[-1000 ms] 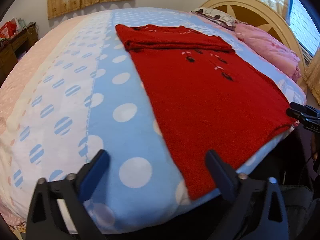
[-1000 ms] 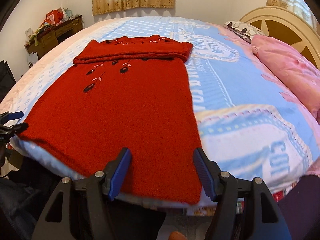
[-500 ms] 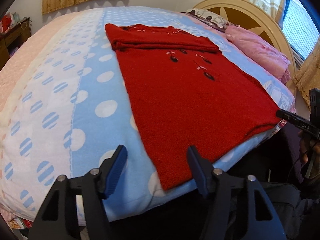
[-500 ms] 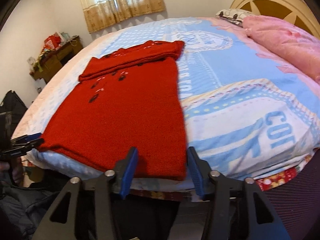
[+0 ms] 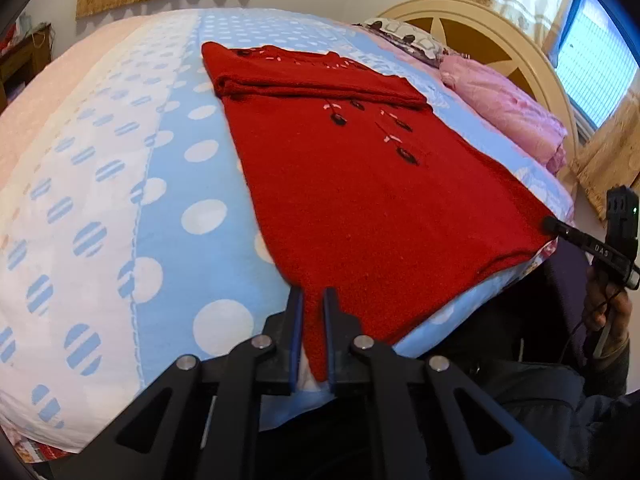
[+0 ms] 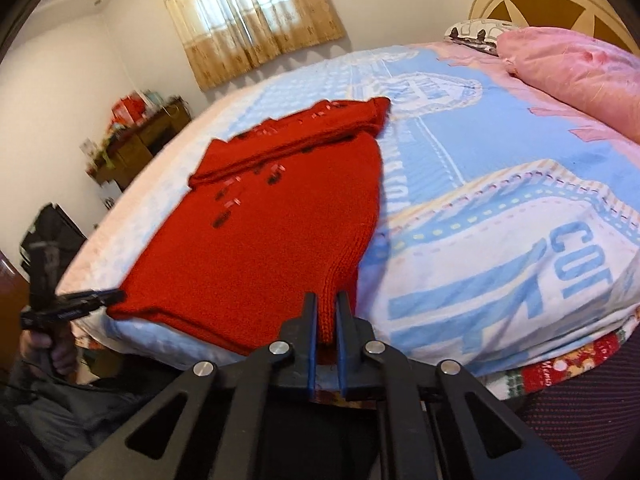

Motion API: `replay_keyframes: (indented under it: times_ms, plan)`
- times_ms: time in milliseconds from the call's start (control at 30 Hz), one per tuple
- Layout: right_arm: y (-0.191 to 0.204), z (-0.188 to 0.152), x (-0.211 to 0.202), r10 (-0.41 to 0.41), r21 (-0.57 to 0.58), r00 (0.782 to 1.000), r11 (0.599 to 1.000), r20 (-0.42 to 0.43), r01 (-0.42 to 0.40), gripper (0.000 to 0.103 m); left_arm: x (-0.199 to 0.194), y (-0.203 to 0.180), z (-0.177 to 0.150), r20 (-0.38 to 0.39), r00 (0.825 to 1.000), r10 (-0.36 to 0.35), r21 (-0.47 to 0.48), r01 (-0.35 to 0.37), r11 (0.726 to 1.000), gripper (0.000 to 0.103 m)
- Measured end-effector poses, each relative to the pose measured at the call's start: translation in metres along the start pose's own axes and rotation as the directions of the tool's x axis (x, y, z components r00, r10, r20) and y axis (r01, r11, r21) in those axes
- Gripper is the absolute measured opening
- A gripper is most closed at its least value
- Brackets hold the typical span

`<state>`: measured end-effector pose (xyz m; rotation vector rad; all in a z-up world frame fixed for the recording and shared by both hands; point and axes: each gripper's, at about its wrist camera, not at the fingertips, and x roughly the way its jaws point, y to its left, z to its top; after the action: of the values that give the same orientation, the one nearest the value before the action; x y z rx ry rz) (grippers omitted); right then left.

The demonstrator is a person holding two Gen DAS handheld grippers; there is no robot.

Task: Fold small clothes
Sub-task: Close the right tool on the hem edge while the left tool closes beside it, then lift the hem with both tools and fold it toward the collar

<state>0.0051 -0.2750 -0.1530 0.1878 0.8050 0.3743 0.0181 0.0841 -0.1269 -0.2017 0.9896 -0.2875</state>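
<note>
Red sweater (image 5: 360,200) lying flat on bed (image 5: 140,200), top part folded over at far end, near hem hanging at bed edge. Left gripper (image 5: 312,300) pinching near left hem corner, jaws having just been closing onto knit. Right gripper (image 6: 326,304) clamping near right hem corner, likewise just closed on fabric. Pink pillow (image 6: 580,68) resting by headboard (image 5: 480,40).

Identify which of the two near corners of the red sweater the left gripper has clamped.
The left gripper has just closed on the red sweater's corner beside the polka-dot bedspread; the right gripper clamps the other, beside the lettered print.
</note>
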Motion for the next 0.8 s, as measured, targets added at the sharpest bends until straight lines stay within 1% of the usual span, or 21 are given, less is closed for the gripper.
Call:
replay_keyframes:
  times_ms: [33,133,200,267,300,333,367,400,500,533,567,600,633,700,800]
  plan:
    - [0.000,0.001,0.000,0.006,0.005,1.000,1.000,0.004,-0.006,0.007,0.000,0.001,0.000,-0.001,1.000,-0.006,-0.012,0.006,1.000,0.010]
    - [-0.003,0.001,0.001,-0.027,0.006,1.000,1.000,0.005,0.027,0.007,0.001,0.003,0.000,0.007,1.000,0.002,-0.033,-0.002,0.999,0.017]
    - [-0.009,0.000,0.003,-0.024,0.033,1.000,0.999,-0.002,0.024,0.007,0.002,0.002,0.000,0.002,1.000,-0.002,-0.034,0.002,0.999,0.020]
    - [-0.015,0.001,0.006,-0.025,0.063,1.000,0.998,-0.009,0.026,0.008,0.002,-0.001,0.000,0.003,1.000,-0.005,-0.024,0.005,1.000,0.028]
    - [-0.019,0.001,0.006,-0.023,0.078,1.000,0.997,-0.010,0.024,0.010,0.002,-0.003,0.000,0.000,1.000,-0.008,-0.015,0.008,1.000,0.031]
    - [-0.023,0.001,0.007,-0.022,0.098,1.000,0.995,-0.014,0.024,0.018,0.003,-0.004,0.000,-0.003,1.000,-0.013,-0.008,0.013,1.000,0.037]
    - [-0.026,0.000,0.008,-0.026,0.107,1.000,0.994,-0.017,0.028,0.025,0.004,-0.006,0.000,-0.006,1.000,-0.015,0.002,0.015,1.000,0.040]
    - [-0.027,0.000,0.008,-0.026,0.107,1.000,0.994,-0.015,0.027,0.025,0.004,-0.008,0.000,-0.010,1.000,-0.008,0.009,0.008,1.000,0.040]
    - [-0.027,-0.001,0.008,-0.006,0.105,1.000,0.994,-0.019,0.008,0.025,0.004,-0.010,-0.001,-0.011,1.000,0.001,0.031,-0.001,1.000,0.035]
    - [-0.027,-0.002,0.008,0.004,0.103,1.000,0.995,-0.024,-0.002,0.025,0.003,-0.009,-0.001,-0.010,1.000,0.007,0.032,-0.007,0.999,0.026]
    - [-0.025,-0.002,0.009,0.013,0.094,0.999,0.996,-0.032,-0.010,0.024,0.003,-0.008,-0.001,-0.008,1.000,0.009,0.033,-0.009,0.999,0.010]
    - [-0.022,-0.003,0.010,0.009,0.081,0.999,0.997,-0.034,-0.006,0.021,0.002,-0.006,0.000,-0.006,1.000,-0.005,0.027,0.005,1.000,0.009]
    - [-0.020,-0.003,0.011,0.005,0.072,0.999,0.997,-0.035,-0.002,0.008,0.001,-0.004,0.001,-0.005,1.000,-0.017,0.021,0.017,1.000,0.008]
    - [-0.020,-0.002,0.009,0.035,0.084,0.999,0.996,-0.027,-0.033,0.008,-0.002,-0.002,0.003,0.007,0.999,-0.042,0.012,0.042,0.999,0.007]
    - [-0.019,0.003,0.000,0.056,0.088,0.998,0.995,0.006,-0.056,0.007,-0.014,0.004,0.009,0.060,0.996,-0.068,-0.002,0.069,0.998,0.007]
